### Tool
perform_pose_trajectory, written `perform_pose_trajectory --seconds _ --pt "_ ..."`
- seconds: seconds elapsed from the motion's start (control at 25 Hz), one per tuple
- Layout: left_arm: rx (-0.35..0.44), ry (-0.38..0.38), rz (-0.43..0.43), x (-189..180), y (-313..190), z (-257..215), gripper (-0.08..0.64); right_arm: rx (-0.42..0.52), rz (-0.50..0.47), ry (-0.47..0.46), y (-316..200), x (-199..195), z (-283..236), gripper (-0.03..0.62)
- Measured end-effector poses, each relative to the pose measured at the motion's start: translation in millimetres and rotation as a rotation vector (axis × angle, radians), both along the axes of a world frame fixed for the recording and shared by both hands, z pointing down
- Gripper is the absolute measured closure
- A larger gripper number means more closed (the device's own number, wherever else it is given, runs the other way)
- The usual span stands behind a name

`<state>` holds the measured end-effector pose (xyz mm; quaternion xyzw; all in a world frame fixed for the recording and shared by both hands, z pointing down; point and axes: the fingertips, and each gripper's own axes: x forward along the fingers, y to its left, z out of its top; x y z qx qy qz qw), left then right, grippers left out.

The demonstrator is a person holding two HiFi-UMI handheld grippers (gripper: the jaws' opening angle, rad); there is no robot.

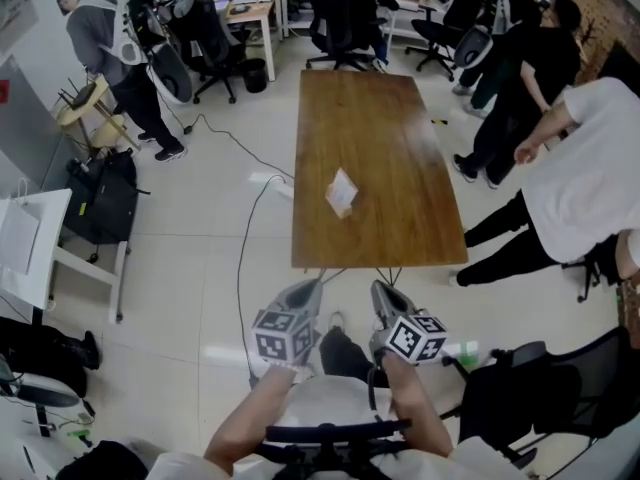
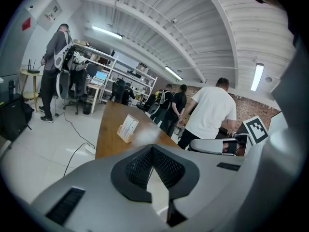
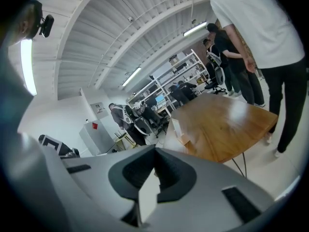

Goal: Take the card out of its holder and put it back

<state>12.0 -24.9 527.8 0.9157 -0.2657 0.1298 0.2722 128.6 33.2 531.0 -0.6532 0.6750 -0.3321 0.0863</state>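
Finding: the card stands upright in its holder on the wooden counter. It is in the left half of the top and nearer the near end than the far one.

Left tongs: clenched, nothing between the jaws; the left gripper view shows the dark pads met.

Right tongs: likewise clenched and empty.

Both tongs are held close to the person's body, over the floor, short of the counter's near edge and well apart from the card.

Governing relation: the card lies straight ahead and farther off. In left-right terms it falls between the two tongs, marginally toward the left pair. Neither is clearly the nearer.

Orientation: the card's broad face sits skewed to the counter's edges. From the left gripper view the face is turned toward the near left, and the right gripper view catches it close to edge-on.

Assessment: the task is not yet begun. The next move calls for an approach to the near end, then a release of one pair to take the card's top edge.
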Motion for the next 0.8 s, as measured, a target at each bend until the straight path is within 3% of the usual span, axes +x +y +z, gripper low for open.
perform_pose_trajectory --seconds 0.48,0.8 --pt "-0.003 -0.027 -0.043 41 -88 3 0.568 -0.003 -0.064 -0.02 -102 44 6 0.577" --pt "0.0 -0.04 -0.067 62 -128 10 0.568 -0.029 -0.077 0.039 -152 70 20 0.554"
